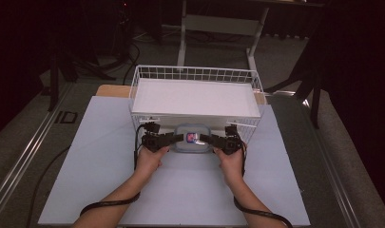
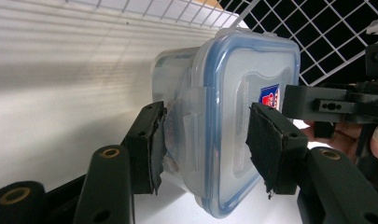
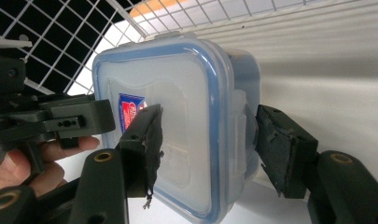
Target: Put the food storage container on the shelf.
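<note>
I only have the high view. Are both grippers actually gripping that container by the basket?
Observer: Yes. The left gripper has one pad on the lid and the other on the base of the container, straddling a side latch.
Operator: And the right?
Observer: The right gripper clamps the opposite side the same way, with one pad on the lid.
Operator: Is the lid seated?
Observer: Its blue seal sits flush round the rim, and the latch flap lies folded down.
</note>
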The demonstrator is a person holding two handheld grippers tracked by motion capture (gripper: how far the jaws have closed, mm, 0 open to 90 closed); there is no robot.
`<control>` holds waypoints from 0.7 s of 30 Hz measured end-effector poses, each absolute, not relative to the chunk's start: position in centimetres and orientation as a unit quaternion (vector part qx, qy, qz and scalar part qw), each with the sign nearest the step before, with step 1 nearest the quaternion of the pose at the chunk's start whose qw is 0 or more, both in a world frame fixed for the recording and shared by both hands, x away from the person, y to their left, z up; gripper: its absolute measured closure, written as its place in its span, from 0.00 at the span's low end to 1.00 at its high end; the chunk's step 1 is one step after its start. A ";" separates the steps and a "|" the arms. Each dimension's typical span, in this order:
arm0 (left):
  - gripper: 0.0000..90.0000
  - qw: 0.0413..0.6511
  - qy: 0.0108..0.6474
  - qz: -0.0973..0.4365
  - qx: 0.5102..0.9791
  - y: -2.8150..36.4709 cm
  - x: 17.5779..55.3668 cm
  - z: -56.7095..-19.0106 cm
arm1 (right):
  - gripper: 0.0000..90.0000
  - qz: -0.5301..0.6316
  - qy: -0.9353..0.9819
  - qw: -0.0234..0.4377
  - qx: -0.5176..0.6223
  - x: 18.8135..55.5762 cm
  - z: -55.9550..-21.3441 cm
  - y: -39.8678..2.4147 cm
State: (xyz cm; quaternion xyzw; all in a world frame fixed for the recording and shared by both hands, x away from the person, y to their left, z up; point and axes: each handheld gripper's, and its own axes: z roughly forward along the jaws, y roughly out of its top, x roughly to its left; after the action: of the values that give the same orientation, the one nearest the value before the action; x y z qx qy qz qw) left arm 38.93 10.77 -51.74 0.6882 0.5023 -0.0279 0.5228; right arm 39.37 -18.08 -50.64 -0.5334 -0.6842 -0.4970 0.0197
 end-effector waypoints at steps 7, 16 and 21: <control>0.54 0.530 0.483 -0.003 0.697 10.2 39.5 -52.0 | 0.42 -0.488 -0.687 0.007 -0.538 39.7 -50.7 -17.9; 0.47 0.534 0.494 0.004 0.686 9.8 39.6 -52.5 | 0.38 -0.484 -0.683 -0.012 -0.547 39.9 -50.9 -17.3; 0.42 0.526 0.496 0.007 0.690 9.5 39.9 -52.6 | 0.35 -0.490 -0.680 -0.015 -0.545 40.2 -51.3 -17.2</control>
State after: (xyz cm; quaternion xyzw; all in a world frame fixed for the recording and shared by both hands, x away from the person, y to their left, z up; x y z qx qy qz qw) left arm 39.85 9.54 -52.62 0.6903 0.4962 0.0075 0.5265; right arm 40.21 -17.16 -51.26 -0.5452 -0.6804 -0.4896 -0.0145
